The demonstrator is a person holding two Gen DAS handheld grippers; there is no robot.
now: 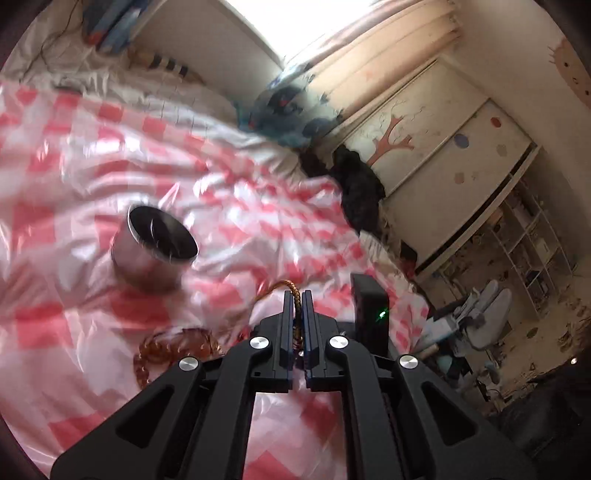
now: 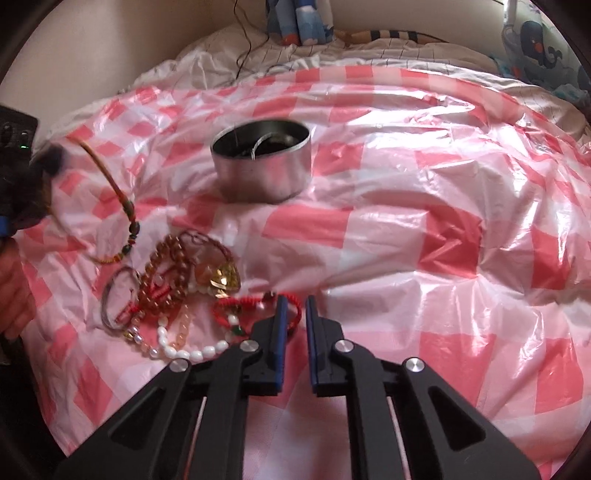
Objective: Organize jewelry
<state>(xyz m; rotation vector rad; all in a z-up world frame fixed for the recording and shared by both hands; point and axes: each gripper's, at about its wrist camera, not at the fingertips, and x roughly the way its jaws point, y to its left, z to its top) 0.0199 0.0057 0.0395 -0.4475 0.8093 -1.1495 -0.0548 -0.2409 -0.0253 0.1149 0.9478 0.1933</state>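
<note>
Bright window [image 1: 255, 22], perhaps a wardrobe [image 1: 443, 147]

both rigs match: the left gripper [image 1: 297, 295] and the right gripper [image 2: 295, 301] show matte black linkage arms, round silver screws at the pivots, and blue pads lining slim black fingers [image 2: 280, 321].

A child's bedroom in a home: a bed [image 2: 229, 48] with rumpled white bedding, covered by a pink-checked plastic sheet [image 2: 406, 229], a cartoon-print pillow [image 2: 543, 48], a sliding wardrobe [image 1: 436, 147] decorated with a tree decal (and coloured dots), and cluttered cubby shelves [image 1: 532, 236] beyond.
</note>
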